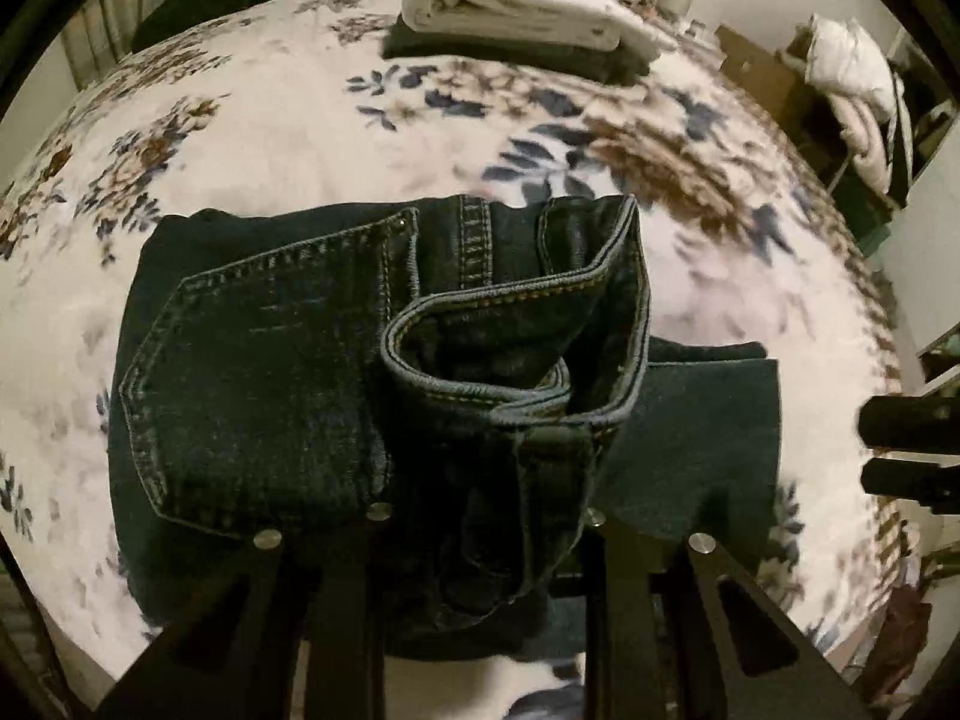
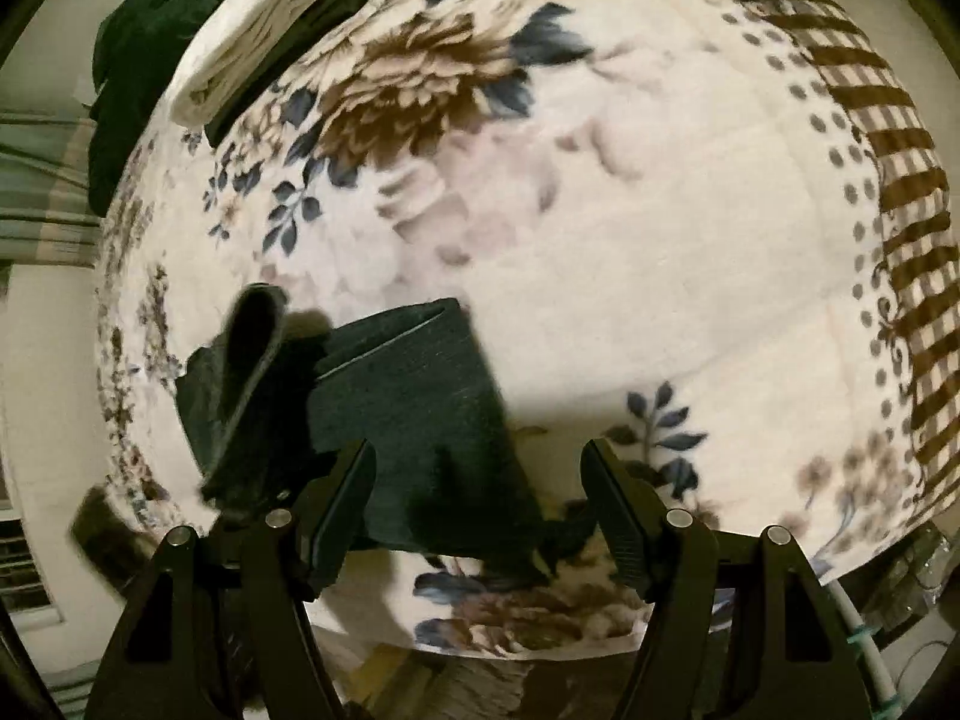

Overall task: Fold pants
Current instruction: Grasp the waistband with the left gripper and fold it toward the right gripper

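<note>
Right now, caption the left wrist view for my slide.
Left gripper clamps dark jeans over a floral blanket.

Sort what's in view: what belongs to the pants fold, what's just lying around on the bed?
Job:
- dark jeans, partly folded, waistband end lifted
- left gripper, jeans between its fingers
- right gripper, open beside the jeans
- floral blanket, the work surface

Lying about:
- white folded cloth on a dark folded piece, far side
- dark green fabric past the bed edge

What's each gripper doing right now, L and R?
Left gripper: closed on the jeans, near the waistband.
Right gripper: open, holding nothing, over the jeans' edge.
</note>
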Motion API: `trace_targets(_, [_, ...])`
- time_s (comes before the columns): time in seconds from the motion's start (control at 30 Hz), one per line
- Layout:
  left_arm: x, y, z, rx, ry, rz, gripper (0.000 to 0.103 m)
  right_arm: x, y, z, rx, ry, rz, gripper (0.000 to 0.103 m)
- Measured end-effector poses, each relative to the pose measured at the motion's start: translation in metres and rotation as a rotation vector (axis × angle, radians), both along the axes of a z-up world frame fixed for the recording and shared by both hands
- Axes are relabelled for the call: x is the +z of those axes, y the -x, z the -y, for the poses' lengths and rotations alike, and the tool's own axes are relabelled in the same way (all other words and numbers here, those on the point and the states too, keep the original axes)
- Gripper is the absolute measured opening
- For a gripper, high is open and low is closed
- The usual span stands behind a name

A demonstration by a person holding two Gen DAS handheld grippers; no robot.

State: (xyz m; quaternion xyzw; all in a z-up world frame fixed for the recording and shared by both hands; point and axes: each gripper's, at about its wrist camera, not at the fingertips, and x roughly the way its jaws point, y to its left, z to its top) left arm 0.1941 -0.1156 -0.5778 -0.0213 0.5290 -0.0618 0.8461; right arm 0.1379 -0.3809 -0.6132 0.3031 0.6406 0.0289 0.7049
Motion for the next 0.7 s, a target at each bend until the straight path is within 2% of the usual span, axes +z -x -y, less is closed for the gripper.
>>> trace_targets(0.07, [0.005, 0.003, 0.004, 0.011, 0.004, -0.024, 0.033, -0.001, -0.002, -0.001, 0.017, -0.031, 0.004, 0.075])
trace_targets(0.1, [0.009, 0.003, 0.005, 0.005, 0.011, -0.040, 0.038, -0.001, -0.003, -0.004, 0.028, -0.051, 0.007, 0.081])
trace_targets(0.13, [0.017, 0.003, 0.006, -0.004, 0.032, -0.055, 0.055, 0.000, -0.006, -0.008, 0.046, -0.082, 0.015, 0.083])
trace_targets(0.17, [0.024, 0.005, 0.002, -0.003, 0.077, -0.058, 0.077, 0.001, -0.008, -0.013, 0.059, -0.104, 0.022, 0.084])
trace_targets(0.23, [0.044, 0.013, -0.010, 0.017, 0.172, -0.050, 0.095, 0.004, -0.014, -0.026, 0.100, -0.156, 0.040, 0.084])
trace_targets(0.3, [0.059, 0.019, -0.029, 0.059, 0.233, -0.038, 0.095, 0.003, -0.021, -0.042, 0.136, -0.204, 0.045, 0.086])
trace_targets(0.37, [0.067, 0.024, -0.060, 0.133, 0.253, -0.044, 0.095, -0.008, -0.030, -0.059, 0.161, -0.255, 0.026, 0.086])
trace_targets(0.47, [0.065, 0.029, -0.107, 0.241, 0.208, -0.062, 0.096, -0.032, -0.044, -0.082, 0.186, -0.250, -0.006, 0.086])
trace_targets(0.57, [0.056, 0.031, -0.150, 0.333, 0.121, -0.081, 0.096, -0.058, -0.053, -0.109, 0.221, -0.277, -0.048, 0.085])
trace_targets(0.6, [0.054, 0.032, -0.158, 0.350, 0.110, -0.087, 0.096, -0.058, -0.053, -0.118, 0.228, -0.246, -0.029, 0.082])
trace_targets(0.63, [0.052, 0.033, -0.171, 0.379, 0.095, -0.089, 0.096, -0.055, -0.051, -0.126, 0.249, -0.203, 0.002, 0.070])
trace_targets(0.67, [0.052, 0.033, -0.178, 0.391, 0.089, -0.085, 0.096, -0.050, -0.048, -0.136, 0.278, -0.145, 0.027, 0.043])
trace_targets(0.7, [0.053, 0.034, -0.182, 0.395, 0.085, -0.082, 0.096, -0.043, -0.044, -0.138, 0.276, -0.113, 0.044, 0.031])
